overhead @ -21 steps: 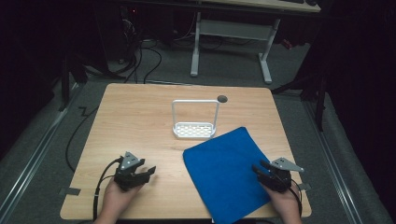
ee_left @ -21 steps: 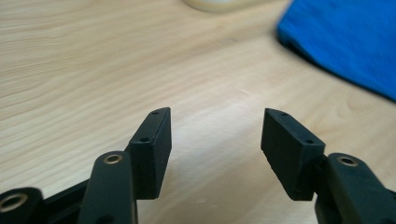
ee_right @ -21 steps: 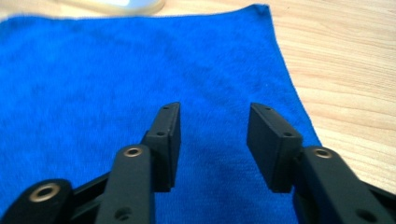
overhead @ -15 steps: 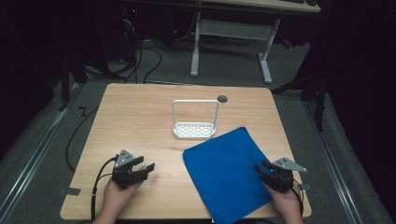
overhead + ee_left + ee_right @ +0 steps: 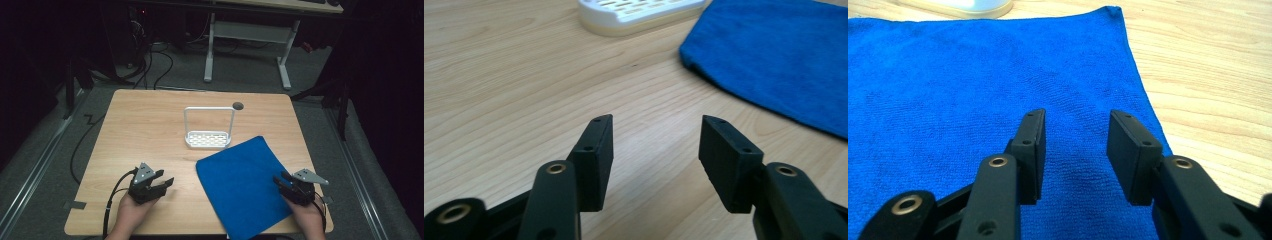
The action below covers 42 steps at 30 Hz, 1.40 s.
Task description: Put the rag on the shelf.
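Cloth (image 5: 242, 189), blue and flat, beneath right gripper (image 5: 286, 183), both grippers' jaws apart, empty.

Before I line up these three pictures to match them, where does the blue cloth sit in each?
High view: the blue cloth lies at lower centre-right, its near corner at the bottom edge.
Left gripper view: the cloth fills the upper right corner.
Right gripper view: the cloth spreads over the left and middle.
Shared landmark: the white rack, just beyond the cloth's far edge in every view.
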### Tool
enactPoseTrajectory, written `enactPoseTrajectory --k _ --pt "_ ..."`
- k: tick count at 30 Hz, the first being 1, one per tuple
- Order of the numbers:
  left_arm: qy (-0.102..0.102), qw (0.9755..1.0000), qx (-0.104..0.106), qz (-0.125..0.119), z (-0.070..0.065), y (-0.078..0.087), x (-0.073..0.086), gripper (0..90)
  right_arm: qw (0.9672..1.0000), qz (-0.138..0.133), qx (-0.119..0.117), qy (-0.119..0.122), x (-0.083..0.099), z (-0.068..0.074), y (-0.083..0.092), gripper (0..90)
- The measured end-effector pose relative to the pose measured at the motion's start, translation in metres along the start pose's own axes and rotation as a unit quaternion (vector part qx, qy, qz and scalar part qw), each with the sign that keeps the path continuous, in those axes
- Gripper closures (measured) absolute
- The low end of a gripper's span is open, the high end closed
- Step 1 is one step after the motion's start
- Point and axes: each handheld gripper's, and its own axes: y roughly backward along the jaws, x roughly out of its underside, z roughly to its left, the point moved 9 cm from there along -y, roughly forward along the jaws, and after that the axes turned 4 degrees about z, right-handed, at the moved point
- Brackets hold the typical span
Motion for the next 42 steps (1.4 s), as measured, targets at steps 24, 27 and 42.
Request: enactPoseTrajectory --k 24,27,42 --pt "-0.111 0.9767 0.168 0.075 -0.154 -0.053 -0.01 90.0 1.0 0.007 -0.006 -0.003 0.01 0.002 0.008 65.7" --pt "-0.123 0.9742 0.162 0.097 -0.154 -0.058 -0.001 90.0 1.0 0.006 -0.006 -0.005 0.01 0.003 0.008 65.7" --pt "-0.065 0.9812 0.147 0.107 -0.108 -0.032 0.014 90.0 0.9998 -0.005 -0.019 0.0 0.0 0.009 0.007 65.7"
